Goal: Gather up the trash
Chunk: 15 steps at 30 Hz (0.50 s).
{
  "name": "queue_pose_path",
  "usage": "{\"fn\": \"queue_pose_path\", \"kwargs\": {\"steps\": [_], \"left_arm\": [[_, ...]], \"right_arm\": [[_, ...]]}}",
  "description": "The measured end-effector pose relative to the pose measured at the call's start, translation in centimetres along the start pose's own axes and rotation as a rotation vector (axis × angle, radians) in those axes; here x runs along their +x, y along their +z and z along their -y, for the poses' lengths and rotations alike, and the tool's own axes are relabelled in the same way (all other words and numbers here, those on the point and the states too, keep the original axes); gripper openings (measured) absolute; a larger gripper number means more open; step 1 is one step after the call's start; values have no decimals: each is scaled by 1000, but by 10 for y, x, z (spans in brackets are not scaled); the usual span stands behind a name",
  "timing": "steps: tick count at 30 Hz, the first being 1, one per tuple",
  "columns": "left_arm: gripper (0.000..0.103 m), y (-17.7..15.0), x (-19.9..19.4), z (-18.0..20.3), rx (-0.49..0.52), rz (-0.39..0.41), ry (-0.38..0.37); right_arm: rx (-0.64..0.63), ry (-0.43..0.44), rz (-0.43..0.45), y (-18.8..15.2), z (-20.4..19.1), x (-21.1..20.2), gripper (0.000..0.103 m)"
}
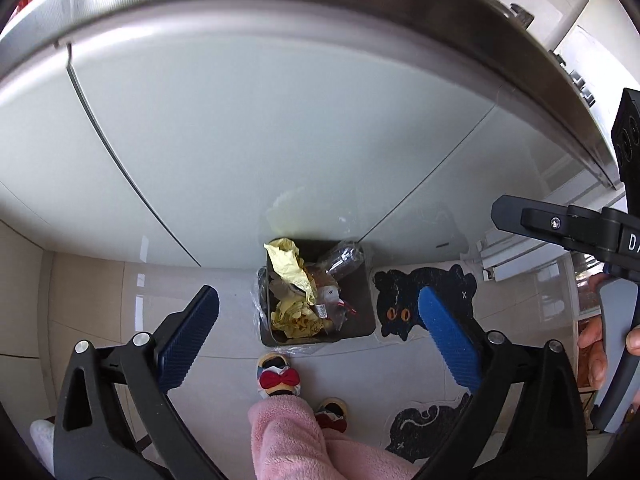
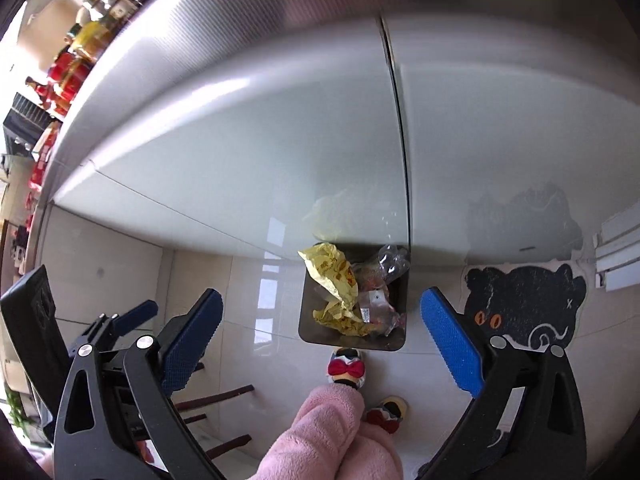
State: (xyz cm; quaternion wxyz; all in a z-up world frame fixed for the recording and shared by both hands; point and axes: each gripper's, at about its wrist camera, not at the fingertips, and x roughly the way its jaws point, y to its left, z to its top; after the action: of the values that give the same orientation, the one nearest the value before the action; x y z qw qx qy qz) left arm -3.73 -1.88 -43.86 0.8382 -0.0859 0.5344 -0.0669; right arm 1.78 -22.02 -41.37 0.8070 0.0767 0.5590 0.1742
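Note:
A dark square trash bin stands on the tiled floor against a white cabinet, far below both grippers. Inside lie a crumpled yellow wrapper, a clear plastic bottle and several other scraps. My left gripper hangs high over the bin, jaws wide open with nothing between them. My right gripper is likewise wide open with nothing in it above the bin. In the left wrist view the right gripper's body shows at the right edge, held by a hand.
A black cat-shaped mat lies right of the bin. The person's pink trouser leg and red-bowed slippers stand just before it. White cabinet doors under a steel counter edge fill the top. Wooden chair rungs are at lower left.

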Motion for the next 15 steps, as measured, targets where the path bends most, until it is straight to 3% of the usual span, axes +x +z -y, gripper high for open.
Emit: {"fn": "queue_pose_path", "kwargs": {"steps": [6,15], "left_arm": [[95,43,-105,33,66,105,51],[95,97,-236,72,101,281,100]], "right_arm": [[-79,-84,153,27,-26,-110,100],[-87,-206,313,55,-50,-224,100]]}}
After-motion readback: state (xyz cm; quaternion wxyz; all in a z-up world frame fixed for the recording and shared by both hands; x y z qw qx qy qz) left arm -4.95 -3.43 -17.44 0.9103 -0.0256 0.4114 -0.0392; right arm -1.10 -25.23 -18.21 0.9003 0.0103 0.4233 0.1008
